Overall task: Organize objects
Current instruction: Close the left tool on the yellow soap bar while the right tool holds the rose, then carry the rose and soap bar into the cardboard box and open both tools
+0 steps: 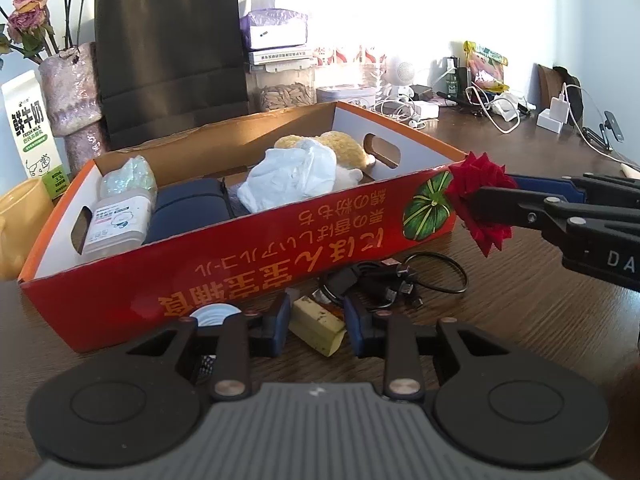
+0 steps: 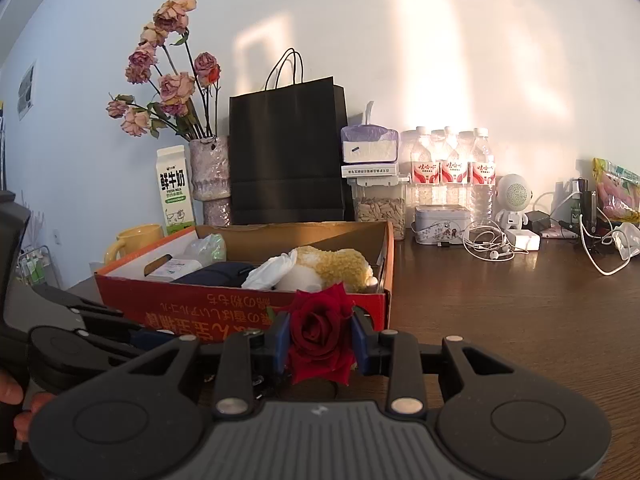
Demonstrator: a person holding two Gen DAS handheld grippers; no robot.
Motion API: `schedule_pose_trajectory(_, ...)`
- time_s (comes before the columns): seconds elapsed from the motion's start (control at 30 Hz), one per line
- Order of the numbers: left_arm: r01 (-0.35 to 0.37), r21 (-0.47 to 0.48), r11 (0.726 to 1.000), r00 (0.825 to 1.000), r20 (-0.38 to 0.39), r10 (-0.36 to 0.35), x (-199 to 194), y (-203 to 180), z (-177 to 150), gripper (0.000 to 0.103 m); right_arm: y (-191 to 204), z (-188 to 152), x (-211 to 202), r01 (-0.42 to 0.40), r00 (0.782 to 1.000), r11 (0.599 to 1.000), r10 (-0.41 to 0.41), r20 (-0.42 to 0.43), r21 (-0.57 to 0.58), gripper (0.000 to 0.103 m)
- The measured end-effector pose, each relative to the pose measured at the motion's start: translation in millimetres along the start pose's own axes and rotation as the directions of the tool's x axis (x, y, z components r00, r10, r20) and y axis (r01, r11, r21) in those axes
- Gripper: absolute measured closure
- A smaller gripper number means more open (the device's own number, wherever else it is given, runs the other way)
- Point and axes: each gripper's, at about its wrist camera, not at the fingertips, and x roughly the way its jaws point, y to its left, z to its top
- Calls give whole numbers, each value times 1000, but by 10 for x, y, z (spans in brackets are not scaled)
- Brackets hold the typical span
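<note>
2 grippers busy: right gripper (image 2: 320, 346) clamps the rose (image 2: 318, 332) by the box's (image 1: 256, 236) near right corner, left gripper (image 1: 316, 326) brackets the yellow block (image 1: 318, 326), pad contact unclear; next, likely lift each into the box.

from my left claw's view, my left gripper (image 1: 316, 326) straddled a yellowish block (image 1: 318, 330), but i couldn't tell whether the pads touched it or what it was. a round white thing (image 1: 214, 315) sat half hidden behind my left finger. the red box (image 1: 248, 236) wall covered part of the black cable (image 1: 404, 276) tangle. the yellow mug (image 1: 18, 224) was cut off by the frame's edge. the milk carton (image 1: 30, 128) small print stayed unreadable.
</note>
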Motion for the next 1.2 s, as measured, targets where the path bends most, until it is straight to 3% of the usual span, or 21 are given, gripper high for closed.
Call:
schedule_pose_trajectory(0.43, -28, -92, 995, 993, 107, 38, -437, 115, -55, 73, 9, -21, 15, 4, 1000, 1000, -4, -3, -9, 72)
schedule_pose_trajectory(0.7, -91, -161, 983, 976, 182, 121, -723, 310, 5, 73, 169, -5, 29, -6, 1000, 999, 5, -11, -47, 72)
schedule_pose_trajectory(0.97, -85, -195, 977, 960, 245, 132, -799, 475, 216, 73, 556, 294, 132, -56, 998, 995, 59, 35, -85, 72)
schedule_pose_trajectory(1.2, -78, -222, 972, 940, 309, 146, -807, 584, 464, 73, 789, 563, 394, -51, 996, 994, 57, 64, -96, 72)
